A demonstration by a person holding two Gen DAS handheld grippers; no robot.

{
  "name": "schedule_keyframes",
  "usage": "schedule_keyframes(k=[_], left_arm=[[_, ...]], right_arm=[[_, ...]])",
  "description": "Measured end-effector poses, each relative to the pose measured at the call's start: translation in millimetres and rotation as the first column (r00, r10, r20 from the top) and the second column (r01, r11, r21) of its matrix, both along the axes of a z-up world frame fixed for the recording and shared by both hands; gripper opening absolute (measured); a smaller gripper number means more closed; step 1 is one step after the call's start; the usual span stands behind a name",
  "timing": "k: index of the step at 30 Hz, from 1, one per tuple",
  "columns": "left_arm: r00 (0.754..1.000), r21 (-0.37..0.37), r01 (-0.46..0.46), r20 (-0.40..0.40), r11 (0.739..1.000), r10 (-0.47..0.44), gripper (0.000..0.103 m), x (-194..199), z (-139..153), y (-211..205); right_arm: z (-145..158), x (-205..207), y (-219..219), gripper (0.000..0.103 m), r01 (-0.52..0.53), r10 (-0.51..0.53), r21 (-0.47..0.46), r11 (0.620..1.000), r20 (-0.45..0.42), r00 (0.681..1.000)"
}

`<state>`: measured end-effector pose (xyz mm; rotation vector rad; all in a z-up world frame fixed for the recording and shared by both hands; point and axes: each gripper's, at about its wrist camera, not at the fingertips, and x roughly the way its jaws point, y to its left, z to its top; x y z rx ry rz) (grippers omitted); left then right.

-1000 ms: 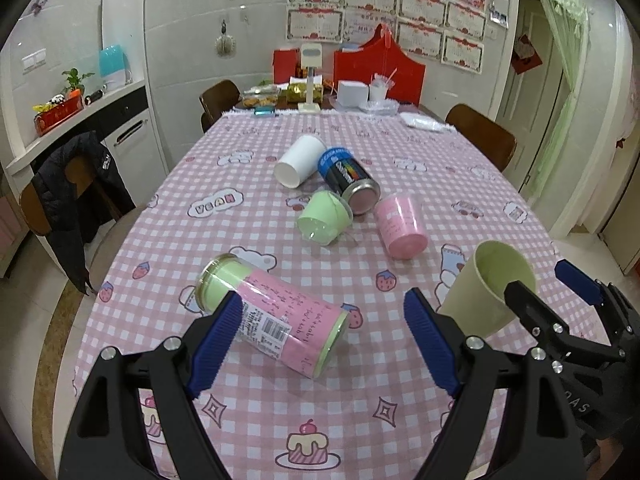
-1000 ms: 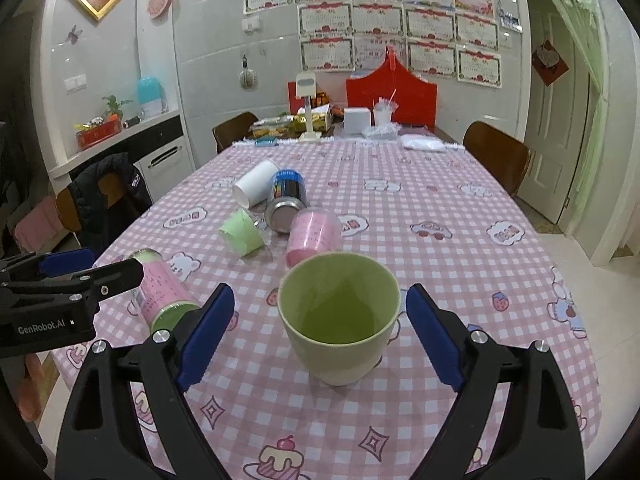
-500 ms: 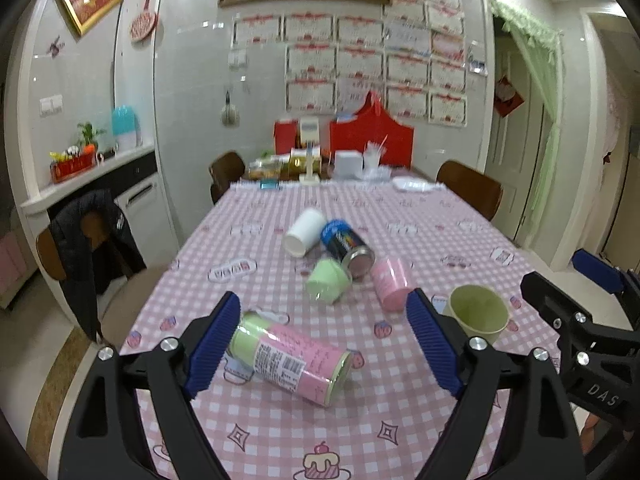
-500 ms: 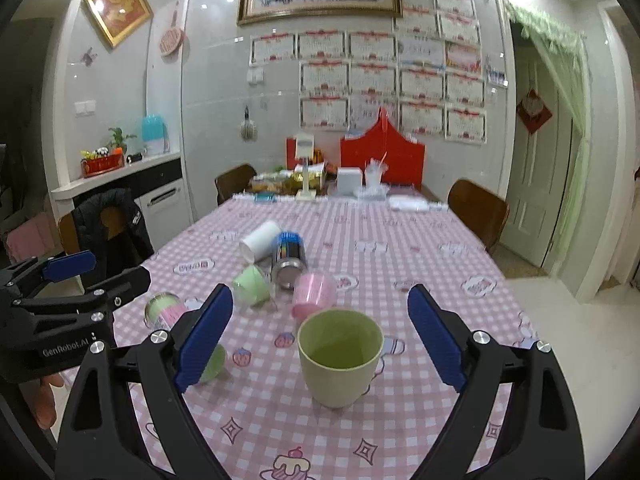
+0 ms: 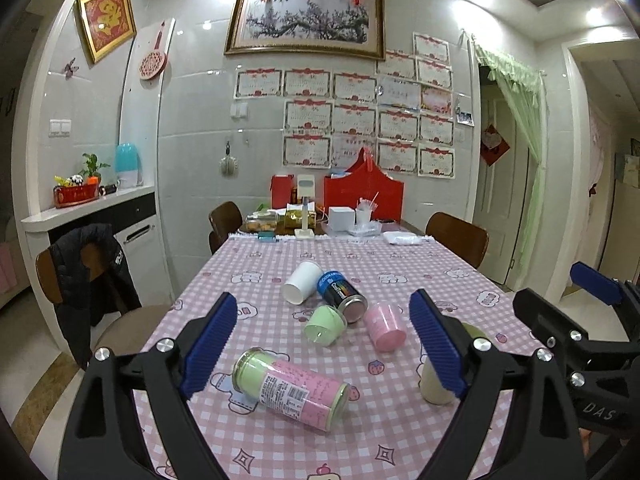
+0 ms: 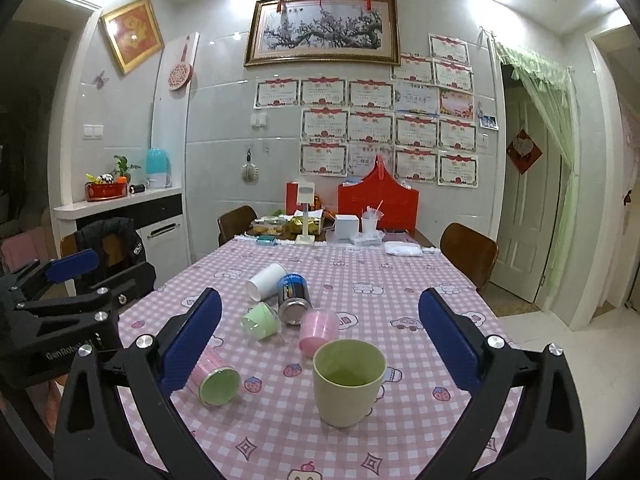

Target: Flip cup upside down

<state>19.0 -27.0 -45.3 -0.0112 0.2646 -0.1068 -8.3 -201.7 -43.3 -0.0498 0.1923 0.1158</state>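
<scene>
2 grippers' fingers wide apart, nothing held, cup upright

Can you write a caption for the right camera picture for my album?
Open right gripper facing an upright green cup on the pink checked table.

Cup upright on table; tin seemingly left.

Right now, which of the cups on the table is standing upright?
The large pale-green cup nearest the right claw, mouth up. The white cup, mint cup and pink cup lie on their sides.
</scene>
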Motion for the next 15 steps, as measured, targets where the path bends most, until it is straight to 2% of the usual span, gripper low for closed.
schedule_keyframes(k=[5,11,15], left_arm=[[0.997,-0.001,-0.026,0.072,1.000,0.026,0.087,-11.0,-0.7,3.9],[0.995,-0.020,-0.014,0.095,1.000,0.016,0.093,-16.7,1.3,7.6],[0.995,-0.014,-0.020,0.096,1.000,0.021,0.094,-17.0,0.1,6.7]], right_arm=[[0.2,-4.8,5.8,0.095,-0.002,0.002,-0.005,1.000,0.017,1.000],[-1.1,-8.8,6.6,0.095,-0.008,0.007,0.002,1.000,0.024,1.000],[-3.4,-9.4,8.0,0.095,-0.009,0.009,0.002,1.000,0.023,1.000]])
